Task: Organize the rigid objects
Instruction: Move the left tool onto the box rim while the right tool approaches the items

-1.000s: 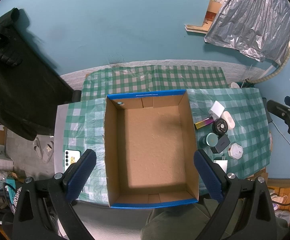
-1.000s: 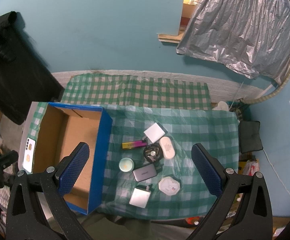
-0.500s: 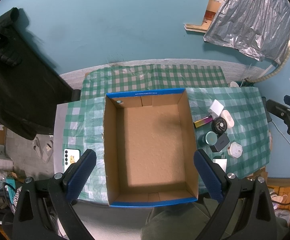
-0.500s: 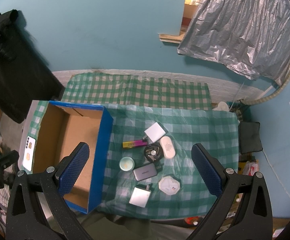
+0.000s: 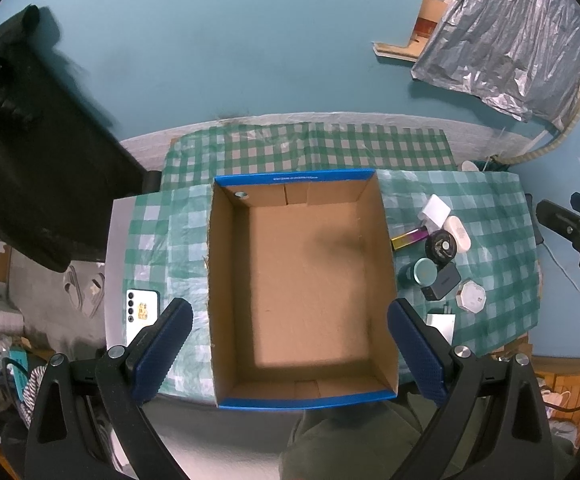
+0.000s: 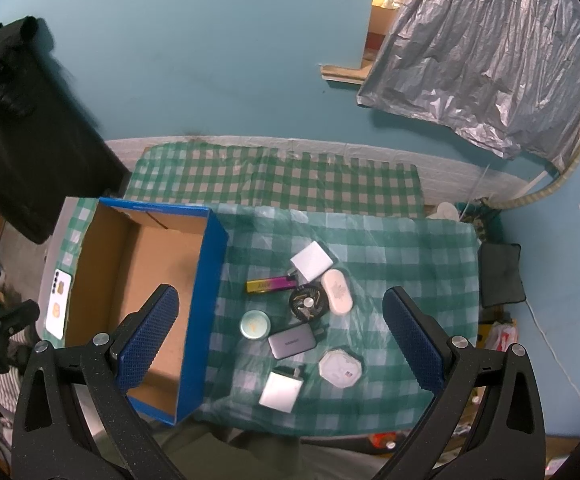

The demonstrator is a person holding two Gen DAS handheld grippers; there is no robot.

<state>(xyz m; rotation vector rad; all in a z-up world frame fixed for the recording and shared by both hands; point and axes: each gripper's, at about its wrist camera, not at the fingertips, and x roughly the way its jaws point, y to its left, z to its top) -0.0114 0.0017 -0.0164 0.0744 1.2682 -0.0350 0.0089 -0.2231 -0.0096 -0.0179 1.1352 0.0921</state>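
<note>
Both tools hang high over a desk [image 6: 410, 248] draped in green check cloth, each spread wide and gripping nothing. The left tool [image 5: 290, 348] frames a cardboard box [image 5: 302, 396] with blue rim at centre frame. The right tool [image 6: 276, 336] looks down on a cluster of small items at centre frame, just right of the box [image 6: 202, 312]: a white charger [image 6: 311, 261], a purple-yellow lighter [image 6: 270, 285], a black round case [image 6: 308, 302], a white oval case [image 6: 337, 291], a teal tin [image 6: 254, 324], a grey power bank [image 6: 292, 342], a white octagonal box [image 6: 340, 368] and a second charger [image 6: 281, 391]. A phone [image 5: 142, 314] lies at the box's left.
</note>
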